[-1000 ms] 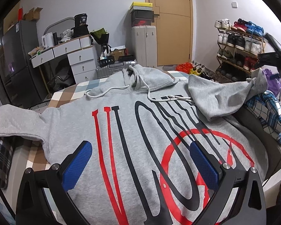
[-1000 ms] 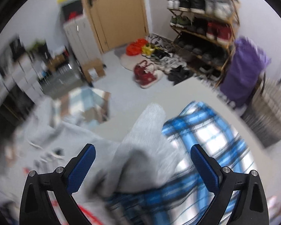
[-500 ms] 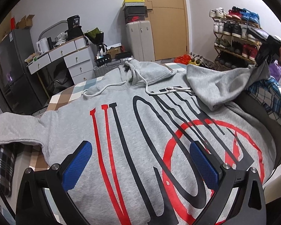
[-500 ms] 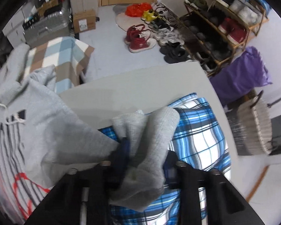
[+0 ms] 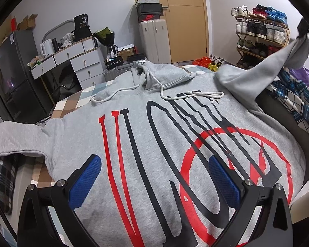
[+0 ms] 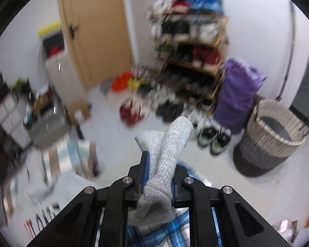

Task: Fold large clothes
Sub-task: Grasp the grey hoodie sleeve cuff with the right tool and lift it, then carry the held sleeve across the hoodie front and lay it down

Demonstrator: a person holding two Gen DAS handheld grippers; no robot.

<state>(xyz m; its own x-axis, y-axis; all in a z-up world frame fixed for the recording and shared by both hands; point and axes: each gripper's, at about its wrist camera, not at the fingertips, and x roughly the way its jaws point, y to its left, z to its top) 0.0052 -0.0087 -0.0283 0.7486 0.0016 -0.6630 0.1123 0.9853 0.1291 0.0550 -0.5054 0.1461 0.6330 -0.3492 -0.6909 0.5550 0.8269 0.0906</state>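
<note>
The right claw has just been closing, and now its two blue pads pinch the ribbed grey cuff of a sleeve, which pokes out past the tips toward 12 o'clock. In the left wrist view that same claw is only a dark shape at 2 o'clock, holding the sleeve up off the bed so it hangs in a long slope. The left claw is spread wide with nothing between its blue pads, and it hangs over the bottom part of the big grey hoodie with red and black letters. The hoodie lies flat and face up on the bed, with its hood and white strings at 12 o'clock and its other sleeve stretched out flat at 9 o'clock. A blue checked cloth lies just beside the hoodie at 3 o'clock. Farther off in the right wrist view, which is blurry, a wooden shoe rack full of shoes stands at 12 o'clock, a purple bag hangs beside it, and a round woven basket sits on the floor at 3 o'clock. A brown door is at the back wall.
</note>
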